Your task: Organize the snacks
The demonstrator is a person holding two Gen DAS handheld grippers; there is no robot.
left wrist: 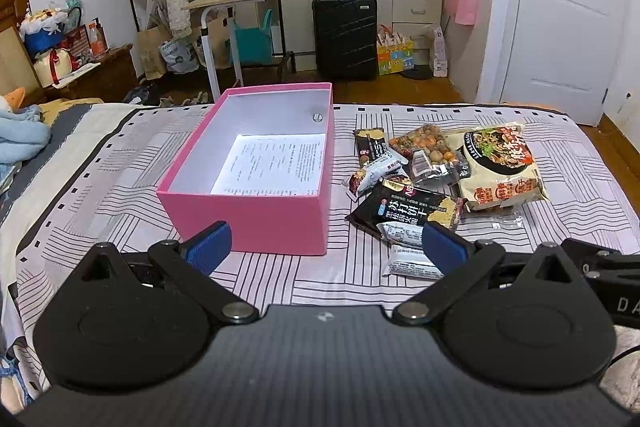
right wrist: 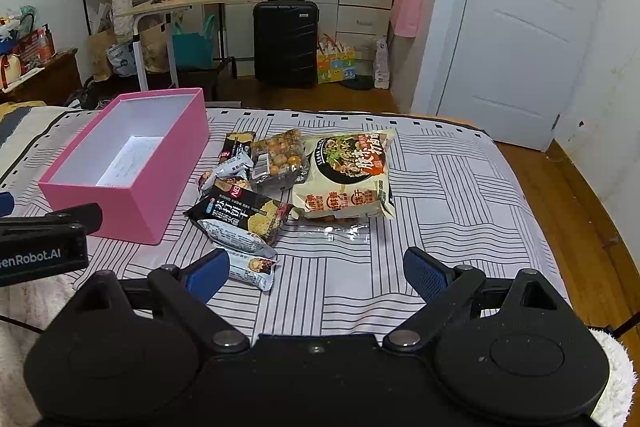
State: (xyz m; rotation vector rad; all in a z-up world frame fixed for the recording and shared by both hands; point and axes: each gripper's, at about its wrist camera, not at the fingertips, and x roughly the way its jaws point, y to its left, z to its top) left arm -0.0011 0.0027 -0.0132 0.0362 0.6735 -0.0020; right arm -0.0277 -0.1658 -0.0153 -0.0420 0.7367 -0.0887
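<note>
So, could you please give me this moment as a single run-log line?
stage: before first pick | left gripper: open, empty | right gripper: open, empty | pink box: no snacks, paper sheet inside | snack pile: on bed beside box

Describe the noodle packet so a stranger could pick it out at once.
On the striped bedspread, right of the open pink box, lies a heap of snack packets. The noodle packet sits at its right edge. It is the biggest one, pale cream with a dark bowl of noodles pictured, while its neighbours are smaller and mostly dark.
</note>
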